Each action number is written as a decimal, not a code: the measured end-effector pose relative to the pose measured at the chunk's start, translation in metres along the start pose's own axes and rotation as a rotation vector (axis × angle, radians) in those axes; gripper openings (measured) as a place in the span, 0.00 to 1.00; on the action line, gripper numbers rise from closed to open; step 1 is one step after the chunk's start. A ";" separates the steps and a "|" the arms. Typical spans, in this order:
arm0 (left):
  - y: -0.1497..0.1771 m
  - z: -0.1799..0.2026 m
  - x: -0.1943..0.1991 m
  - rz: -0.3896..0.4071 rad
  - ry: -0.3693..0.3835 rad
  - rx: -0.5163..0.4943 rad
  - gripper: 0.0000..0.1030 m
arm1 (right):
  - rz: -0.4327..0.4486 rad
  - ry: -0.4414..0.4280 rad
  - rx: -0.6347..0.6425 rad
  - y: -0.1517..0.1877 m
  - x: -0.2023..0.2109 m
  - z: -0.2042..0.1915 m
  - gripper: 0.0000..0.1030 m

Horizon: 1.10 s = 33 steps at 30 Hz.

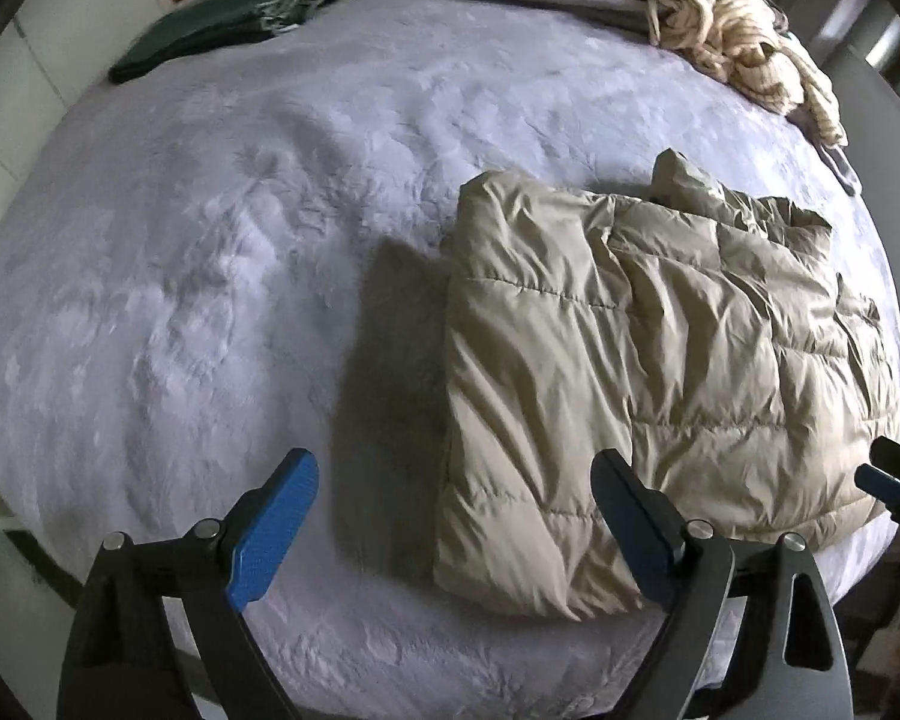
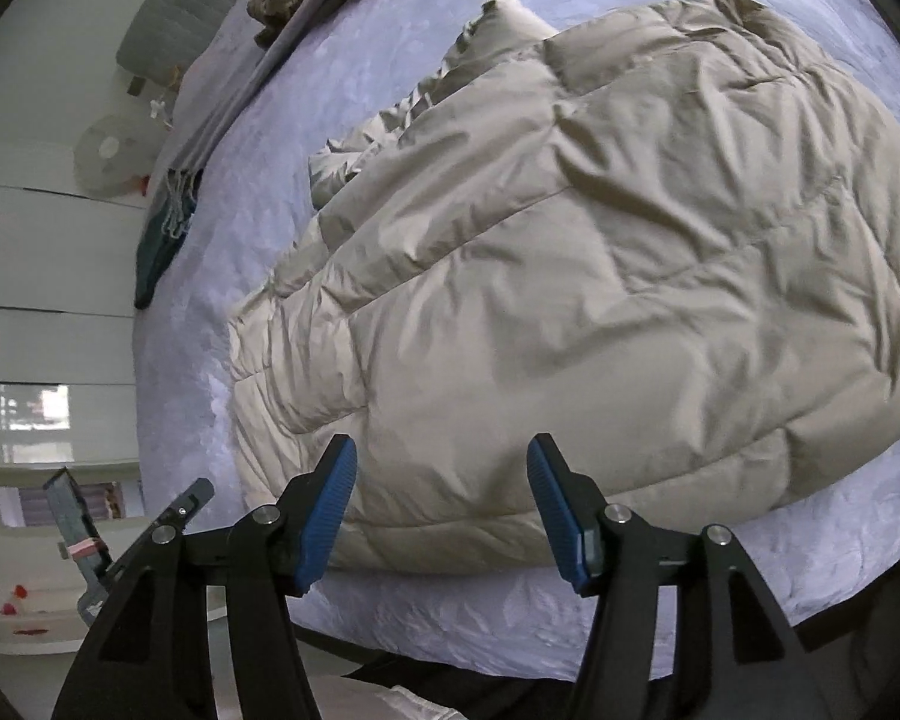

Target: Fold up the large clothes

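Bed w/ pale lilac fleece cover [image 1: 210, 252]; beige puffer jacket [image 1: 660, 360] folded near its front edge. Left hand-held gripper [image 1: 456, 516] wide open, empty; right hand-held gripper [image 2: 441, 504] open, empty. Smooth top, square edges next.

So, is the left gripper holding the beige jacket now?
No, the left gripper is open above the jacket, with nothing pinched between its pads.

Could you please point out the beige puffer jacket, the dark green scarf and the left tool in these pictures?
beige puffer jacket [image 1: 660, 372], left wrist view, quilted top panel.
dark green scarf [image 1: 204, 36], left wrist view, folded body.
left tool [image 1: 456, 531], left wrist view, midway between its open fingertips.
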<state>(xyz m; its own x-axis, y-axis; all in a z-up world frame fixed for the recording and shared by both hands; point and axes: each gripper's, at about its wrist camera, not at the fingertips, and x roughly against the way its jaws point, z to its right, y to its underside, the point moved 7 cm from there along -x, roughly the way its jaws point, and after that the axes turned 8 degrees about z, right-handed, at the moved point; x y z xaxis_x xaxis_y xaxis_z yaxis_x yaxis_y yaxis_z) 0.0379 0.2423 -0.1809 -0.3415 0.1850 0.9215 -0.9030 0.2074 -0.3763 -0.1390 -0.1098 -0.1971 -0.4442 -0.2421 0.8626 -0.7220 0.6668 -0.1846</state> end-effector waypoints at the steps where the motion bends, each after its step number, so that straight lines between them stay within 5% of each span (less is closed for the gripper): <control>1: -0.002 0.000 -0.002 -0.004 0.007 -0.007 0.90 | -0.001 0.007 -0.002 0.001 -0.002 -0.002 0.61; 13: -0.008 0.012 -0.025 -0.042 0.042 -0.057 0.90 | 0.003 0.074 0.030 0.003 -0.013 -0.018 0.69; 15: -0.008 0.016 -0.027 -0.045 0.041 -0.058 0.90 | 0.004 0.070 0.042 0.001 -0.013 -0.019 0.79; 33: -0.001 0.036 -0.040 -0.083 0.029 -0.011 0.90 | -0.046 0.056 0.107 -0.020 -0.018 -0.012 0.80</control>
<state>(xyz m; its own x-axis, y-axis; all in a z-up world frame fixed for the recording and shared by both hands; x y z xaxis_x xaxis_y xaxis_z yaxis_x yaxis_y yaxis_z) 0.0435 0.1997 -0.2142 -0.2575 0.1949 0.9464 -0.9249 0.2338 -0.2998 -0.1099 -0.1107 -0.2030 -0.3808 -0.2287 0.8959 -0.7949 0.5759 -0.1908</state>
